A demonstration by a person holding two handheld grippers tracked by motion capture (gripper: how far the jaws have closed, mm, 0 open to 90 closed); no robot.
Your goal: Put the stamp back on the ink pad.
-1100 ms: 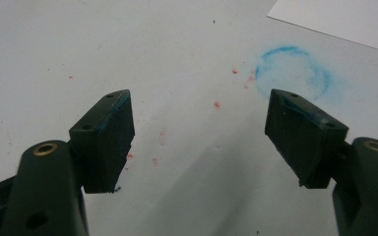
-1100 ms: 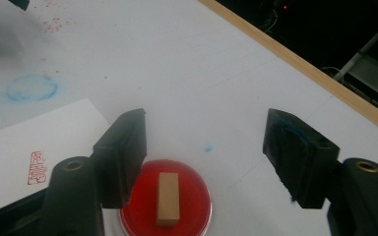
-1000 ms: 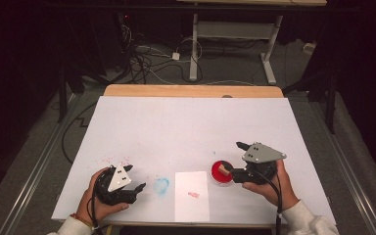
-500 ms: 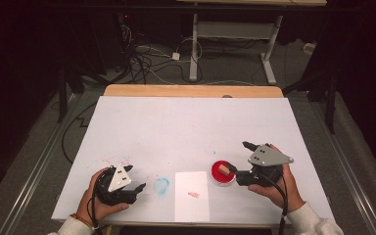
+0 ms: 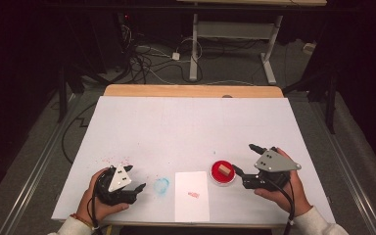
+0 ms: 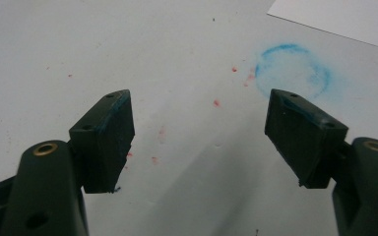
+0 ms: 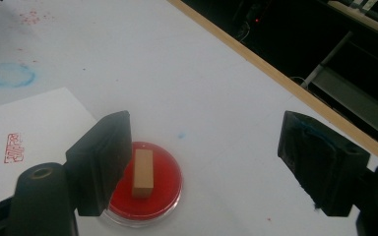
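A small wooden stamp block (image 5: 223, 170) stands in a round red ink-pad dish (image 5: 223, 182) near the table's front right. My right gripper (image 5: 244, 158) sits just right of the dish, open. Its jaws have just been opening, and nothing is between them. In the right gripper view the block (image 7: 142, 173) rests on the red pad (image 7: 170, 179) ahead of the left-hand jaw, apart from it, with my right gripper (image 7: 206, 162) spread wide. My left gripper (image 5: 134, 177) rests open at the front left, empty, as the left gripper view (image 6: 199, 137) confirms.
A white paper sheet (image 5: 192, 205) with a red stamp print (image 5: 193, 195) lies between the two hands. A blue ring stain (image 5: 161, 186) marks the table beside my left gripper, with red specks (image 5: 115, 159) behind it. The table's wooden far edge (image 5: 191, 91) lies beyond.
My right gripper has drawn back to the right from the red dish, leaving the wooden block in it. The left hand has stayed in place.
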